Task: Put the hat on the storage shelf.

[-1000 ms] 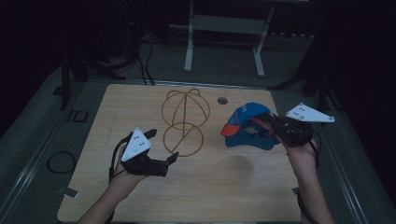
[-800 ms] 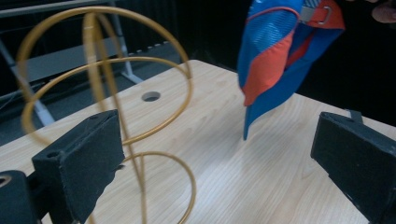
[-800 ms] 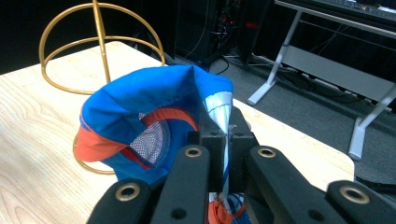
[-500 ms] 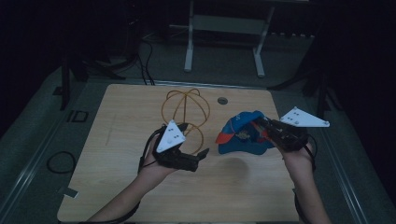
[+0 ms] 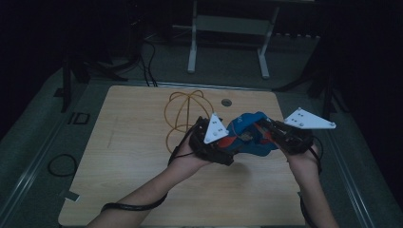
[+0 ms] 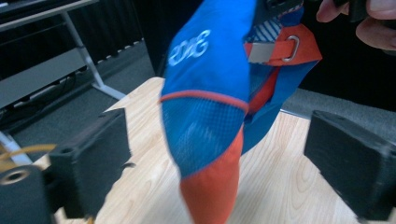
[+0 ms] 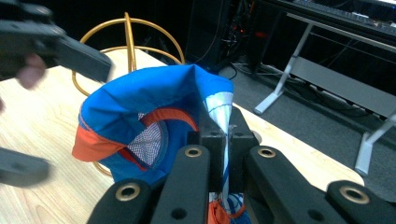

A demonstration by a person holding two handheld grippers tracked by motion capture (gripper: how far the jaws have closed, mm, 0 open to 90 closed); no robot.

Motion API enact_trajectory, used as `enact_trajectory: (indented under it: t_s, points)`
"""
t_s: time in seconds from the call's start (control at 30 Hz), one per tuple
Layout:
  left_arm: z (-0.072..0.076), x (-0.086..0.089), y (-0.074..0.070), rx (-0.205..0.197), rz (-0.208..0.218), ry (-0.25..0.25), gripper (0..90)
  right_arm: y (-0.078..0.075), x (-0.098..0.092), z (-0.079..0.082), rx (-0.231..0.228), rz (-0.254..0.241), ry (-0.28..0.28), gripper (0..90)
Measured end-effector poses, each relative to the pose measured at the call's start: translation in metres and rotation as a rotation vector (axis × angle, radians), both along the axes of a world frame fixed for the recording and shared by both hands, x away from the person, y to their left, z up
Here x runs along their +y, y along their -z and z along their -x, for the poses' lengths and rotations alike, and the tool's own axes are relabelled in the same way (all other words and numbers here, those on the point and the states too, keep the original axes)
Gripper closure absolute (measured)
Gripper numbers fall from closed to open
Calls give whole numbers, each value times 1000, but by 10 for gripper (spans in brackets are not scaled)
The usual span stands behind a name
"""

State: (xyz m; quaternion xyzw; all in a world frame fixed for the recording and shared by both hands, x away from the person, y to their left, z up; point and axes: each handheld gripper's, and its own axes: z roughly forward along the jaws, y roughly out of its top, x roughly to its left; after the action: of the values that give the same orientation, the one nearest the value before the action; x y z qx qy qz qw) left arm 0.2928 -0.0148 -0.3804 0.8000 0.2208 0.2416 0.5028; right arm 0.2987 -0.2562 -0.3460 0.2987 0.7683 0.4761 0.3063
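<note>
Blue cap (image 5: 249, 135) pinched in right fingers (image 7: 223, 140), between wide left fingers (image 6: 88, 158) (untouched).

From above the person's side, the high view looks forward and down over the whole wooden table (image 5: 142, 180), taking in the floor and a metal stand (image 5: 228, 42) beyond. The left gripper view sits low and very close, looking along its jaws at the blue and orange cap (image 6: 210, 107). The right gripper view is just as close, facing that same cap (image 7: 140, 116), with the gold wire frame (image 7: 126, 42) behind it. All three views share the cap and the tabletop
</note>
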Motion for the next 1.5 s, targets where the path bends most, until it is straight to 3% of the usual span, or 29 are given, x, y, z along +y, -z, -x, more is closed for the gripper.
enact_trajectory:
  t_s: [0.17, 0.23, 0.33, 0.47, 0.63, 0.97, 1.1, 1.33, 1.5]
  points:
    - [-8, -17, 4, 29, -27, -32, 174, -2, 2, 2, -2, 0, -13, 890]
    - [-9, -18, 5, 12, -30, -58, 248, -1, 2, 2, -4, 3, -12, 890]
    - [-11, -14, 3, 20, -2, -77, 424, 0, 0, 3, -4, 4, -12, 890]
    - [-15, -12, 2, 16, -15, -109, 640, 2, 0, 3, 2, -3, -15, 890]
    - [-20, -8, -1, 22, 7, -135, 832, 3, 3, 7, 2, 1, -26, 890]
    - [-22, -10, -6, 10, -1, -107, 859, 7, 3, 22, 18, -34, -65, 889]
    - [-21, -11, -7, 7, -13, -87, 861, 17, 6, 37, 16, -31, -80, 888]
    - [-14, -10, -15, -27, 17, -46, 862, 17, 7, 49, 12, -55, -122, 862]
    - [-11, -7, -19, -48, 41, -11, 862, 18, 7, 60, 26, -82, -170, 661]
